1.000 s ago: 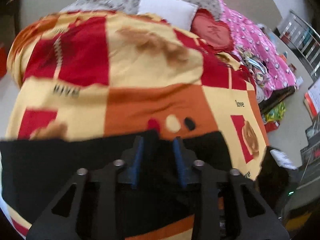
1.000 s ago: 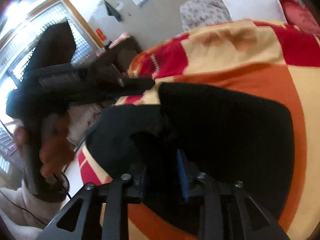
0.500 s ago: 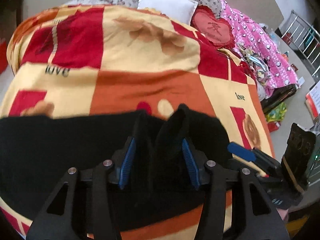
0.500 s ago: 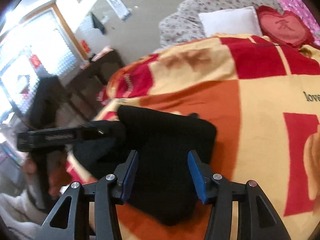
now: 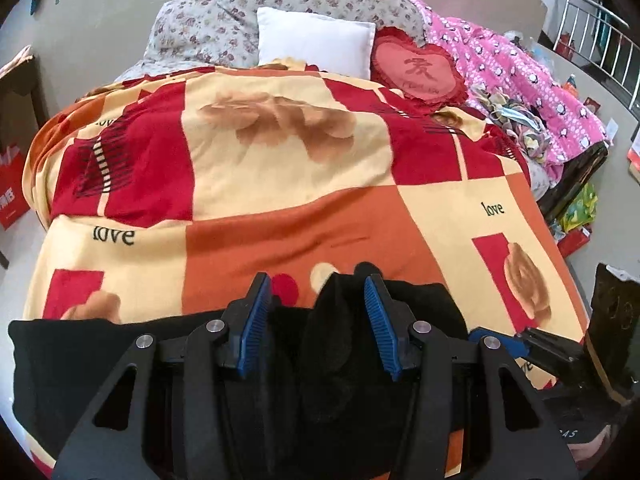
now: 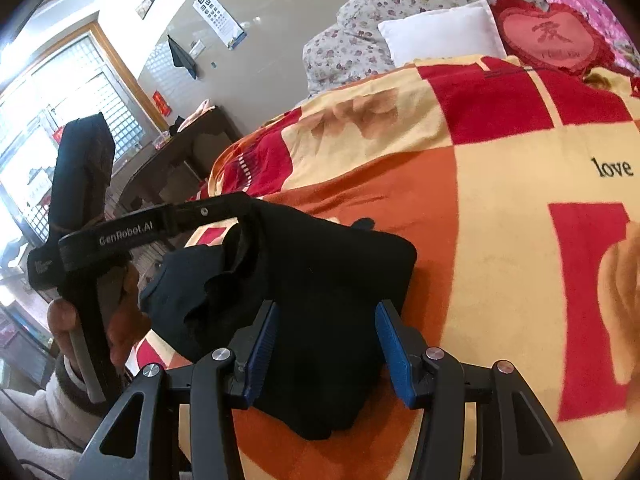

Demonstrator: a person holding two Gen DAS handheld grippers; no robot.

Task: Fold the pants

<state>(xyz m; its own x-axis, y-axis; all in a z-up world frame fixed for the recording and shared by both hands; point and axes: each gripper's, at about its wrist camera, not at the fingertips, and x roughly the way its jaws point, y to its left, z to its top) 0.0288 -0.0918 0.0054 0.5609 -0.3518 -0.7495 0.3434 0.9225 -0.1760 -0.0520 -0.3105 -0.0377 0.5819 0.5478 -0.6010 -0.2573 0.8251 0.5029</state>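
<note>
Black pants (image 5: 120,360) lie folded along the near edge of a bed, on a red, orange and cream checked blanket (image 5: 288,168). My left gripper (image 5: 318,324) stands open over them, and a raised ridge of black cloth stands loose between its blue pads (image 5: 256,320). In the right wrist view the pants (image 6: 332,264) form a thick folded block, and my right gripper (image 6: 328,350) is open astride their near end without pressing on them. One of the left gripper's fingers (image 6: 208,210) reaches onto the pants from the left, held by a hand (image 6: 64,320).
A white pillow (image 5: 316,40), a red heart cushion (image 5: 420,68) and a pink quilt (image 5: 520,80) lie at the head of the bed. A dark desk (image 6: 180,148) and a window (image 6: 60,104) are to the left. A red bag (image 5: 12,192) stands on the floor.
Both grippers' jaws have widened and let go of the black cloth they pinched. The right wrist view has swung right along the bed. The pants now rest on the blanket.
</note>
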